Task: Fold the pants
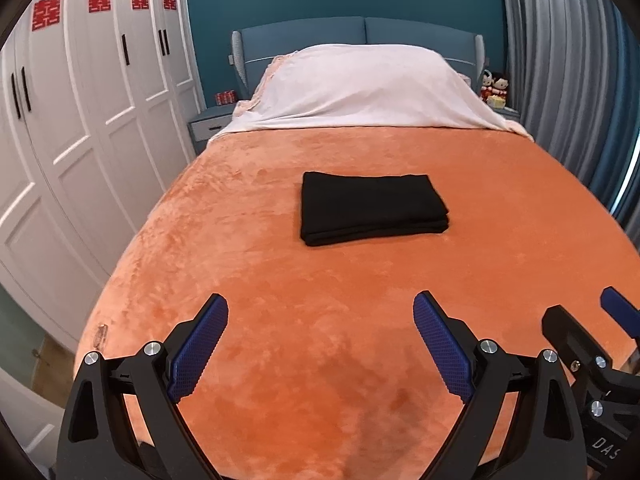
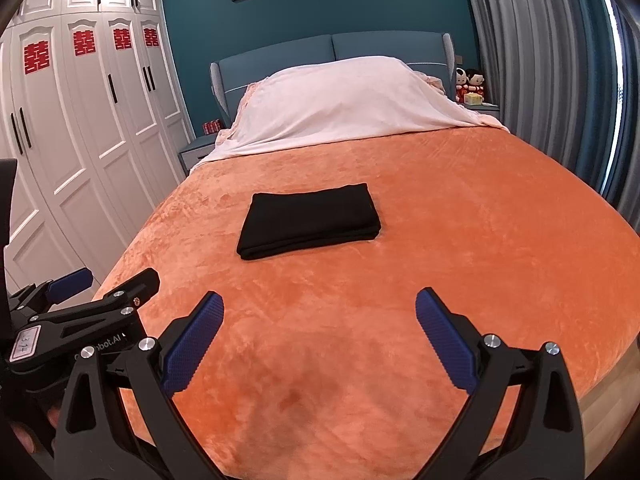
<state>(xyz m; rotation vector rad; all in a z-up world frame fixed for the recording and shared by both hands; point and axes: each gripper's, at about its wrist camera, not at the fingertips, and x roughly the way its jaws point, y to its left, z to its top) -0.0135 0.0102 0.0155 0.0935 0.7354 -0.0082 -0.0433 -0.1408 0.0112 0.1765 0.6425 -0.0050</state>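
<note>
The black pants (image 1: 372, 208) lie folded into a neat flat rectangle in the middle of the orange bedspread (image 1: 320, 340); they also show in the right wrist view (image 2: 310, 220). My left gripper (image 1: 320, 308) is open and empty, held above the near end of the bed, well short of the pants. My right gripper (image 2: 319, 306) is open and empty too, beside the left one. The right gripper's finger shows at the left view's right edge (image 1: 620, 312); the left gripper's body shows at the right view's left edge (image 2: 80, 316).
The orange bedspread (image 2: 440, 240) covers the bed. A white-covered pillow heap (image 1: 360, 88) lies against the blue headboard. White wardrobes (image 1: 80, 140) stand on the left, grey curtains (image 1: 560, 60) on the right, nightstands at both sides of the headboard.
</note>
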